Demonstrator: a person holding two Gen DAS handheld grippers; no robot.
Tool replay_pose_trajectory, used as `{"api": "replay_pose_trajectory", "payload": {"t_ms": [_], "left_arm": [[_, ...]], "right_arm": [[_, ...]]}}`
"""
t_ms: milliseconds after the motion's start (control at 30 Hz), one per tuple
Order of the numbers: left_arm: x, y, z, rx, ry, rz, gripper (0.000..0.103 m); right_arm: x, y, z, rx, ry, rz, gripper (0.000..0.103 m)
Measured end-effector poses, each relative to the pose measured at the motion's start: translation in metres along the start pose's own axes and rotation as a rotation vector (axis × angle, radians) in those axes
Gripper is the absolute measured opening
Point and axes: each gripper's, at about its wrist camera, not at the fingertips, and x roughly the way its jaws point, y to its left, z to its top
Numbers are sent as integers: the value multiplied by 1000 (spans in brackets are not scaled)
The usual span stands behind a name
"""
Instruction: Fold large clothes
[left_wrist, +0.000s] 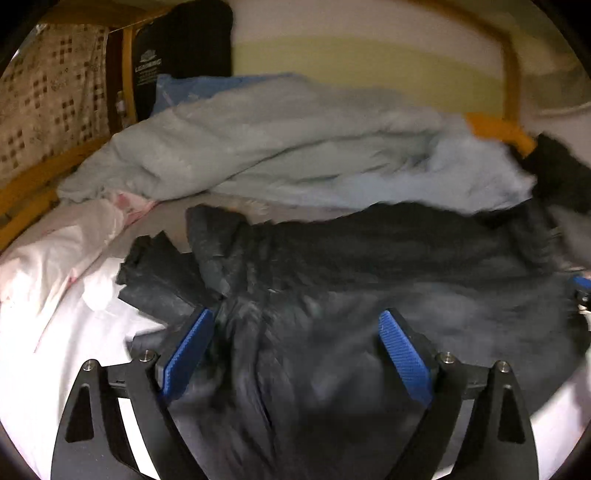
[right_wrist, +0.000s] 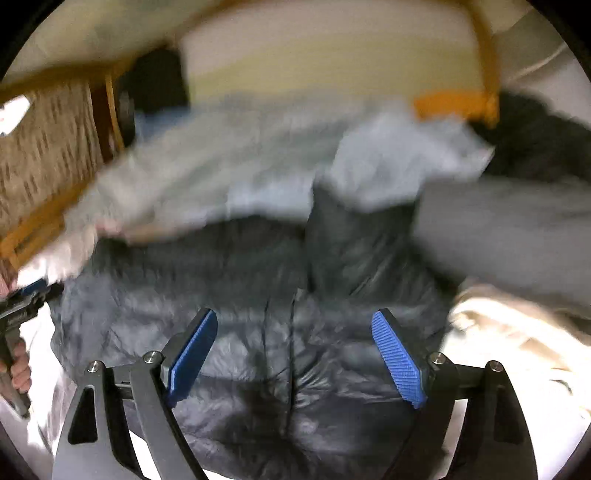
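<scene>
A dark quilted puffer jacket (left_wrist: 369, 258) lies spread on a white bed sheet (left_wrist: 55, 369). One dark sleeve (left_wrist: 159, 273) sticks out to its left. My left gripper (left_wrist: 295, 314) hovers over the jacket's near part. Its blue pads (left_wrist: 188, 350) stand wide apart, with only fabric below them. In the right wrist view, which is blurred, the jacket (right_wrist: 258, 277) fills the middle and a sleeve (right_wrist: 362, 240) lies folded up across it. My right gripper (right_wrist: 294, 314) is open above it and grips nothing. A hand holds the left gripper's handle (right_wrist: 14, 332) at the left edge.
A pale grey-blue heap of cloth (left_wrist: 277, 147) lies behind the jacket, and pink-white cloth (left_wrist: 74, 240) lies to the left. A yellow wooden frame (left_wrist: 495, 129) and a black bag (left_wrist: 184, 48) stand at the back. Cream cloth (right_wrist: 517, 332) and grey cloth (right_wrist: 498, 229) lie on the right.
</scene>
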Motion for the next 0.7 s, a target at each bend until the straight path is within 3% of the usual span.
{"api": "replay_pose_trajectory", "payload": {"t_ms": [67,133,200,333,433,700], "left_arm": [[30,5,2,11,41,72,91],[57,10,-2,-6,117,101,91],[72,19,-15,-53,184,54,89],[61,18,-39,-8,176,3,89],[54,23,-49,-33,201,-28,89],[37,14,-65,-16,217,0,89]], "right_arm": [[29,-10,6,11,55,-112,74],[46,-27,1,90,93,-74,74],[57,-38,-11,152,134,-36,74],[48,-30,-36,93,117,-54,74],[34,-21,-55,57,108,-77,74],[21,-20,-63,47,120,-87,74]]}}
